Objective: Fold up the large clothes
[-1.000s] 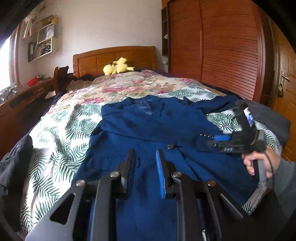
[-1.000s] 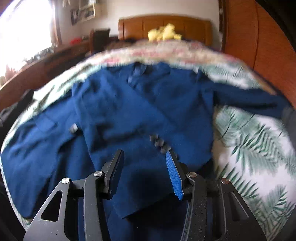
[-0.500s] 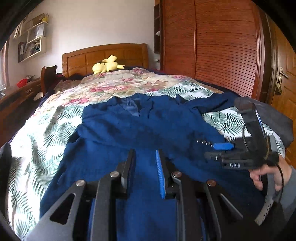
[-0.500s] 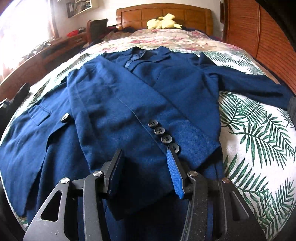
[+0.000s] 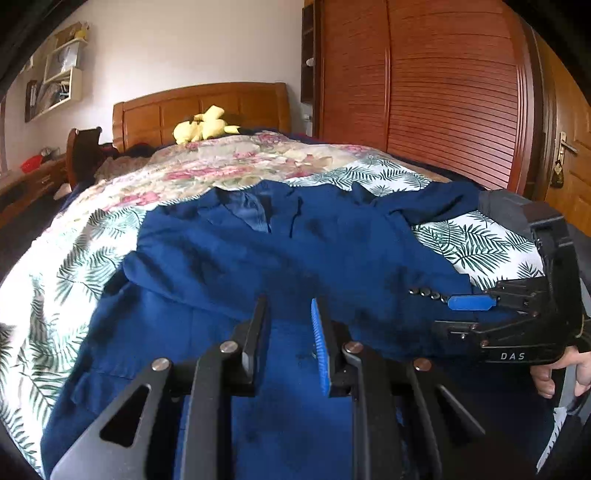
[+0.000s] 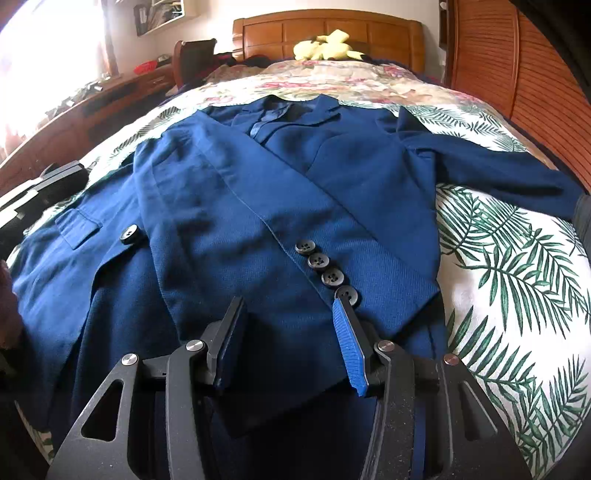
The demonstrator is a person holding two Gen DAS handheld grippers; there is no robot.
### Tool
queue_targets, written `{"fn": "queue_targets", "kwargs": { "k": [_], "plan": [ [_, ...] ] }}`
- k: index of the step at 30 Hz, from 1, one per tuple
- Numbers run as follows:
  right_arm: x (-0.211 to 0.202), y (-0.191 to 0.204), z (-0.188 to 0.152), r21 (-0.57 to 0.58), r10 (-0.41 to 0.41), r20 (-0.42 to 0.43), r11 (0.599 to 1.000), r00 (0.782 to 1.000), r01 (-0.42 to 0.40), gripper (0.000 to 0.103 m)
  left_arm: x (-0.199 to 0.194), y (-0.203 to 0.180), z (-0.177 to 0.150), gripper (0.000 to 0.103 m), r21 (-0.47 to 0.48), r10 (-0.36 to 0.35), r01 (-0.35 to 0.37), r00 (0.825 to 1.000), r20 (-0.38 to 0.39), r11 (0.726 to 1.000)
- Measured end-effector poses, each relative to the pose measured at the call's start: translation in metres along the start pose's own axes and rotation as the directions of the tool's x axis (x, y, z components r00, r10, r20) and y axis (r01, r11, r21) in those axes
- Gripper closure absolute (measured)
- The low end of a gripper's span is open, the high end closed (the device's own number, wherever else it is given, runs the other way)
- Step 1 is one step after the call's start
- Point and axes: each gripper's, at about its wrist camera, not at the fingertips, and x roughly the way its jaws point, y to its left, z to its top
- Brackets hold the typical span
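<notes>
A navy blue jacket [image 6: 258, 206] is laid front-up on the bed [image 6: 517, 280], collar toward the headboard [image 6: 325, 27]. One sleeve [image 6: 266, 266] has been folded across the chest, its cuff carrying the four cuff buttons [image 6: 327, 267]; the other sleeve [image 6: 491, 166] is stretched out away from the buttons, toward the wardrobe side.

The right tongs [image 6: 288, 325] are held well apart just short of the cuff, nothing between them; the blue pad almost touches the nearest button. The left tongs [image 5: 286, 325] are narrower but parted, also empty, poised over the lower front panel.

The step in hand is judged to be the smoothing and setting of the folded sleeve. It would be done well if the cuff were pinched at its edge rather than on the buttons, and the cloth drawn flat before the outstretched sleeve is fetched.

Only in the right wrist view are the pocket flap [image 6: 79, 225] and front button [image 6: 129, 234] seen. Only in the left wrist view are the wardrobe door [image 5: 424, 92] and the hand [image 5: 561, 373] gripping the right tool shown.
</notes>
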Motion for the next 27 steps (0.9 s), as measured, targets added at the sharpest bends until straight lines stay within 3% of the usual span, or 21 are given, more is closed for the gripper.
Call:
{"fn": "queue_targets", "kwargs": {
  "k": [9, 15, 21, 24, 27],
  "plan": [
    [-0.003, 0.0, 0.001, -0.004, -0.006, 0.013, 1.0, 1.0, 0.006, 0.054, -0.005, 0.006, -0.006, 0.084, -0.024, -0.02, 0.02, 0.999, 0.033, 0.999],
    [-0.029, -0.003, 0.003, 0.024, -0.004, 0.098, 1.0, 0.995, 0.002, 0.054, -0.005, 0.004, -0.007, 0.084, -0.011, -0.012, 0.013, 0.999, 0.044, 1.0],
    [-0.065, -0.032, 0.024, 0.068, -0.042, 0.189, 0.997, 0.981, 0.03, 0.03, -0.004, 0.002, -0.008, 0.084, 0.0, -0.01, 0.01, 0.999, 0.044, 1.0],
    [-0.07, -0.055, 0.04, 0.063, -0.092, 0.191, 0.995, 0.977, 0.082, 0.028, -0.004, 0.002, -0.008, 0.084, -0.002, -0.01, 0.01, 0.999, 0.048, 1.0],
    [-0.068, -0.084, 0.054, 0.084, -0.094, 0.17, 0.993, 0.981, 0.08, 0.028, -0.004, 0.0, -0.008, 0.084, 0.001, -0.008, 0.008, 0.999, 0.051, 1.0]
  ]
}}
